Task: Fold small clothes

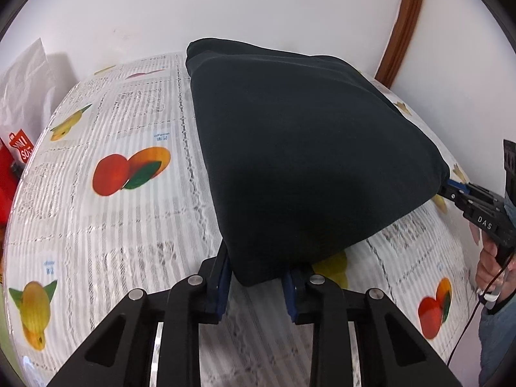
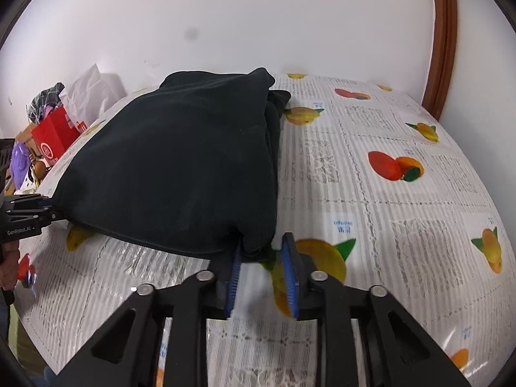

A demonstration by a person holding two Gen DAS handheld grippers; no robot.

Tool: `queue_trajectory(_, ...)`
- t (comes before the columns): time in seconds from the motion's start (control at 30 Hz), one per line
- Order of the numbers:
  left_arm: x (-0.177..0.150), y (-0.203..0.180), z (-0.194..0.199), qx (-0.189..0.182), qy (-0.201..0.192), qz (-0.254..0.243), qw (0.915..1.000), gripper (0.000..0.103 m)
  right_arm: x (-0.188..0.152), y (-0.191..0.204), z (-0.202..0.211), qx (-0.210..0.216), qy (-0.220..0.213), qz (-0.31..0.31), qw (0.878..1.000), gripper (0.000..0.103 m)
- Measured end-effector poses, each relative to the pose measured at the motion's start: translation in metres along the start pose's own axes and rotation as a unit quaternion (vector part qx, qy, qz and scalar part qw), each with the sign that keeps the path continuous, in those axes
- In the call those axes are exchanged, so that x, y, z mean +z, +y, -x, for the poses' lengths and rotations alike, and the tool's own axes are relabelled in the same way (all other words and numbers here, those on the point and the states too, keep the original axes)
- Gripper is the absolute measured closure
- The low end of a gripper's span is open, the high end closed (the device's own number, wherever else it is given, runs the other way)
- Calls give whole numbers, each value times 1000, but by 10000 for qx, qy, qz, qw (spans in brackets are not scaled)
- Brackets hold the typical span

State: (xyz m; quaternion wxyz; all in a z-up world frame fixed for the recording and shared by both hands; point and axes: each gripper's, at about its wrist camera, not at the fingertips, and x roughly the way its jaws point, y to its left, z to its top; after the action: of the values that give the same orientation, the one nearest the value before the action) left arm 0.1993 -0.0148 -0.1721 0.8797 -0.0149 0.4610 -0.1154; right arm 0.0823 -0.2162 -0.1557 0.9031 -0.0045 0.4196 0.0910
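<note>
1. Flat surface under a glossy cover (image 1: 129, 225), printed with fruit pictures and newsprint-like grey text blocks; grey text too small to read.
2. Plain white wall (image 1: 225, 6) behind; brown wooden frame (image 1: 403, 25) ran up it at the far right corner.
3. White bag (image 1: 22, 77) and red bag (image 1: 16, 151) stood past the cover's left end; more clutter beside them, incl. a purple item (image 2: 21, 158).
4. Read "MINI SO" in white on the red bag.
5. Read "DAS" on the right gripper's body, left view; "GenRobot.AI" on the left gripper's body, right view.
6. Small blue print on the cover looked mirrored or upside down, not legible.
7. Dark garment (image 1: 306, 148) sat mid-cover, folded over, far end resting by the wall, near edge lifted off the cover and stretched between the two grippers.
8. Left gripper (image 1: 256, 277): fingers clamped on the garment's near left corner.
9. Right gripper (image 2: 262, 258): fingers pinched on the near right corner, fabric only at the tips, pads showing a gap further back.
10. Hand (image 1: 490, 258) on the right gripper's handle, blue-grey sleeve below it.
</note>
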Motion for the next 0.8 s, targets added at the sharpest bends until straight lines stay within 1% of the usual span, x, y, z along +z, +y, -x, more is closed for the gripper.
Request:
queue_trajectory(0.17,15,4,-14,17,-12,218,9998,77,14,-6,-17,-47,14,-184,9998,87)
queue_trajectory(0.3,20,3,-18,33,3,287,9996,77,22,-13,-24,-76,141,-363,9992,87)
queue_trajectory(0.4,15,1,-15,89,-9,223,9997,77,18,-14,-14,-58,216,-178,9996,86)
queue_trajectory(0.43,14,1,-14,90,-16,207,9997,77,16,-13,-9,-15,202,-80,9998,86)
queue_trajectory(0.47,11,1,-12,85,-32,190,9998,77,15,-11,1,74,94,45,9999,85)
queue_trajectory(0.53,7,2,-10,83,-86,189,9998,77,15,-10,13,148,-77,92,9998,82)
queue_trajectory(0.6,5,4,-9,57,-130,224,9996,77,22,-10,20,189,-226,68,9995,70)
queue_trajectory(0.63,5,5,-8,33,-143,264,9995,77,24,-11,20,182,-269,36,9995,68)
queue_trajectory(0.7,4,6,-6,17,-169,289,9994,77,31,-13,14,124,-272,-114,9995,67)
queue_trajectory(0.77,3,5,-6,30,-198,271,9994,77,38,-20,3,231,-251,-434,9985,67)
queue_trajectory(0.8,2,5,-5,26,-209,260,9994,79,40,-22,-4,287,-176,-574,9978,68)
